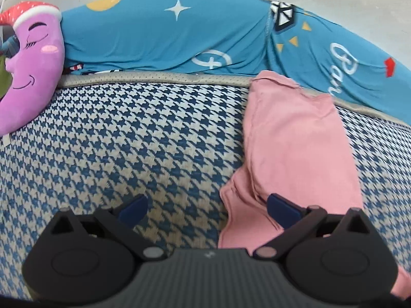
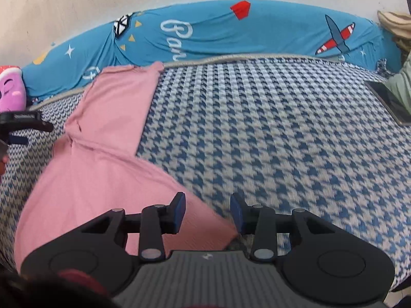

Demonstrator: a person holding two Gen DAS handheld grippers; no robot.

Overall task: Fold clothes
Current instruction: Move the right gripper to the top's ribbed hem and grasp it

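A pink garment [image 1: 295, 148] lies on the blue-and-white houndstooth bed cover [image 1: 133, 138], partly folded, one part reaching the far edge. My left gripper [image 1: 205, 209] is open; its right finger rests over the garment's left edge, its left finger over bare cover. In the right wrist view the pink garment [image 2: 102, 159] spreads at the left. My right gripper [image 2: 208, 213] is open and straddles the garment's right lower edge, left finger over the cloth, right finger over the cover. The left gripper [image 2: 23, 123] shows at the far left edge there.
A long blue cartoon-print bolster [image 1: 179, 33] runs along the wall behind the bed. A purple moon plush [image 1: 30, 69] lies at the far left. A dark phone [image 2: 390, 102] and green cloth [image 2: 402, 82] sit at the right edge.
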